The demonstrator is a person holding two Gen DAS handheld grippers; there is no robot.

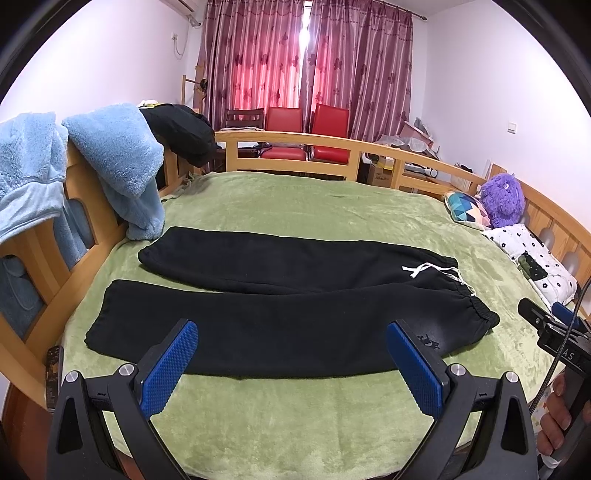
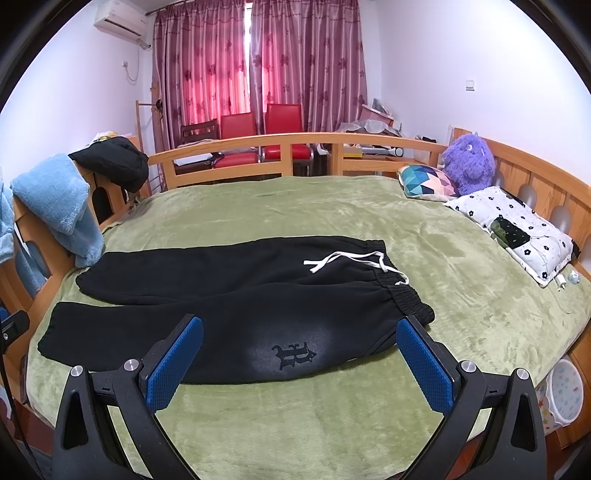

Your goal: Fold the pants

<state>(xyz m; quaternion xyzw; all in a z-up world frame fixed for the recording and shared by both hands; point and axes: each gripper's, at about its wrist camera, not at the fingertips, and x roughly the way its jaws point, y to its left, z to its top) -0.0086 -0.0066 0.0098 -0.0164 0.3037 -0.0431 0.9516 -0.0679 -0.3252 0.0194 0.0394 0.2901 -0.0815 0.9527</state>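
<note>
Both grippers, left [image 1: 291, 347] and right [image 2: 300, 345], spread wide, holding nothing, above green blanket [image 2: 461, 266]. Black pants [image 2: 221, 295] flat at 12 o'clock, waistband toward 3.

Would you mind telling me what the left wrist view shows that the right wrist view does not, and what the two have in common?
Only the left wrist view shows the right tongs from the side, with the hand holding them, and a dark remote-like object on the bed's left edge.

Only the right wrist view shows the air conditioner, a white charger by the floral pillow, and a star-patterned bin.

Both show the black pants spread flat on the green blanket, untouched, with each camera's own tongs open.
</note>
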